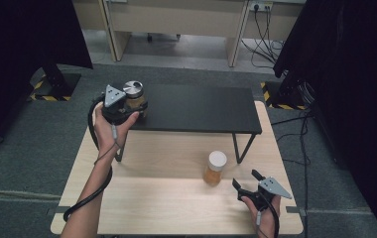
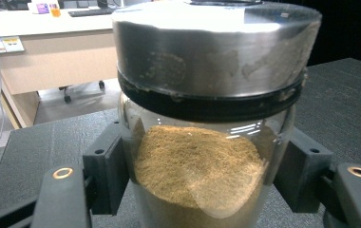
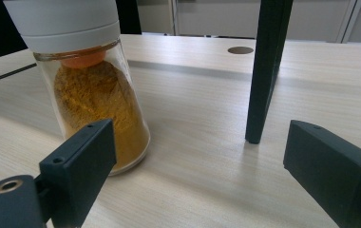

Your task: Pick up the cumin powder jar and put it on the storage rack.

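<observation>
Gripping the steel-lidded jar upright on the black shelf, the left gripper is busy, so the open right gripper sits nearest the white-lidded jar, upright at its 10 o'clock.

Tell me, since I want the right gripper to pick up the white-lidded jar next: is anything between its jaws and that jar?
Nothing visible. The right gripper is open on the wooden table, and the white-lidded jar stands just ahead, to its left. The shelf leg stands off to the side, not between them.
</observation>
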`<action>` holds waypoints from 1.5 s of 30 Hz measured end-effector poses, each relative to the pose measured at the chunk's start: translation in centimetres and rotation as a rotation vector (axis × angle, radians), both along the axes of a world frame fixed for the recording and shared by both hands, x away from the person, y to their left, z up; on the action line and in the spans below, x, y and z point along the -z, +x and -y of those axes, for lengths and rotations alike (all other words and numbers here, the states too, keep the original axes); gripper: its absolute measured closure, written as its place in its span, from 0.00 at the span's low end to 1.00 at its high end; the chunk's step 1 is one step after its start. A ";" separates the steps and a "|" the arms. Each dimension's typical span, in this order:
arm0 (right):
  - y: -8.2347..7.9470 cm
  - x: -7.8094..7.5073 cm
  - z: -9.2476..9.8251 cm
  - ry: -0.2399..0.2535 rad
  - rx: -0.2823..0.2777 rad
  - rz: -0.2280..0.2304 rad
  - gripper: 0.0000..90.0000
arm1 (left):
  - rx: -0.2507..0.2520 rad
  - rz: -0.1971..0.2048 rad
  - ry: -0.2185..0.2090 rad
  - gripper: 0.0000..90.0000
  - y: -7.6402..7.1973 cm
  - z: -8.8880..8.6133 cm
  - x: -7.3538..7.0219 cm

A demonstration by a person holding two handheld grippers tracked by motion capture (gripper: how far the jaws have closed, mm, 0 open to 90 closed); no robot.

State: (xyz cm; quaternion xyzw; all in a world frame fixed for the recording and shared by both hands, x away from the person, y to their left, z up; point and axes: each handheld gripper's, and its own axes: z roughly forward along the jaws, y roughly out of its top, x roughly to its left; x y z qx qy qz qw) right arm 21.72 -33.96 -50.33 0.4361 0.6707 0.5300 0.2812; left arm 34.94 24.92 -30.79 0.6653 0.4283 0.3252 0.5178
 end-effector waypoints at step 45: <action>0.0 0.0 0.0 -0.005 -0.001 0.003 0.12 | -0.004 0.074 -0.012 0.01 -2.6 -0.1 0.3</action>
